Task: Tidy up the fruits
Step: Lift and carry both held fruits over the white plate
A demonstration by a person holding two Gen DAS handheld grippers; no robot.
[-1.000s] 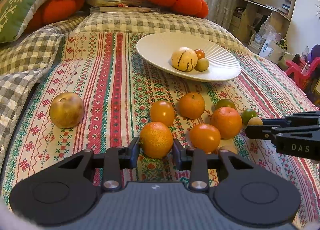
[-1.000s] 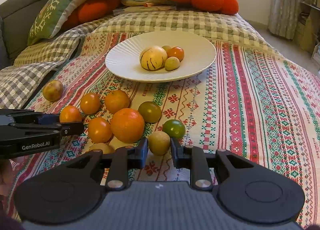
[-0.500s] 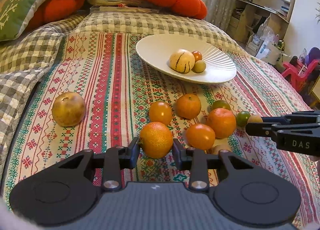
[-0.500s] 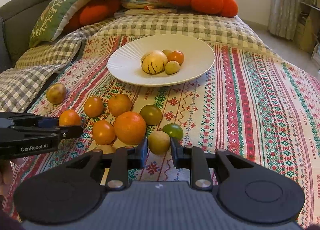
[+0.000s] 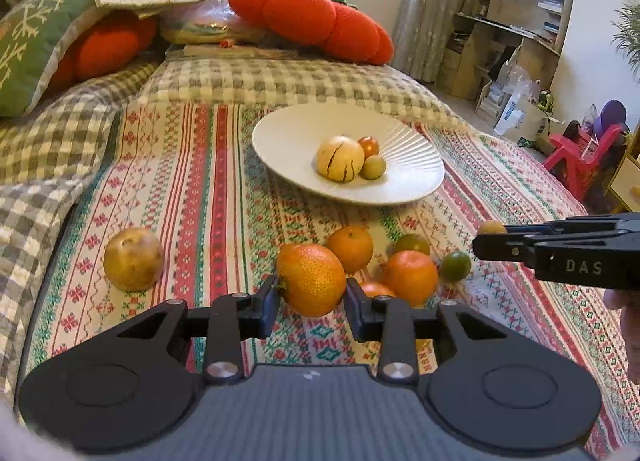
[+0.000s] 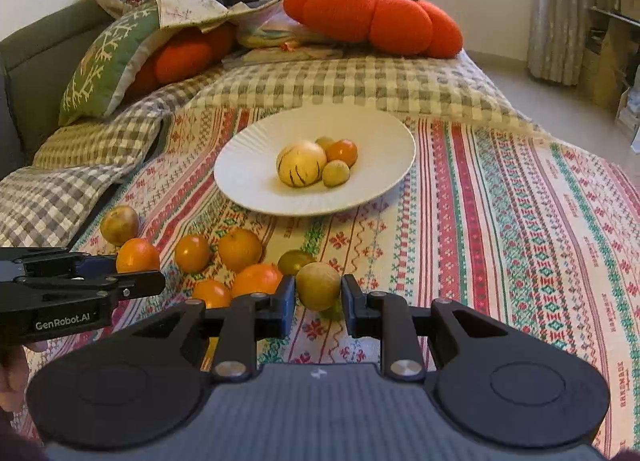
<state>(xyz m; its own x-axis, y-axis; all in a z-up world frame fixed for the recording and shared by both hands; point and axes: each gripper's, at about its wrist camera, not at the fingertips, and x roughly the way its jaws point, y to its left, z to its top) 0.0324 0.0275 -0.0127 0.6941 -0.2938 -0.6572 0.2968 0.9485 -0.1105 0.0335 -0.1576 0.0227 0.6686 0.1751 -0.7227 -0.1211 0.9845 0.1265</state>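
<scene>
My left fingers [image 5: 312, 303] pinch an orange [image 5: 311, 280] from both sides; it sits clear of the bed cover. My right fingers [image 6: 319, 307] pinch a small yellow-green fruit [image 6: 318, 286], also lifted. The plate [image 5: 288, 141] lies ahead of both grippers, up the bed, already carrying three or four fruits near its centre. From the left fingers it lies ahead and slightly right; from the right fingers, straight ahead. I judge both hands about equally near; the orange is round, with no long axis to align

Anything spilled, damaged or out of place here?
Nothing spilled or damaged. One brownish fruit lies alone on the striped cloth, apart from the orange cluster. The white plate sits level.
</scene>
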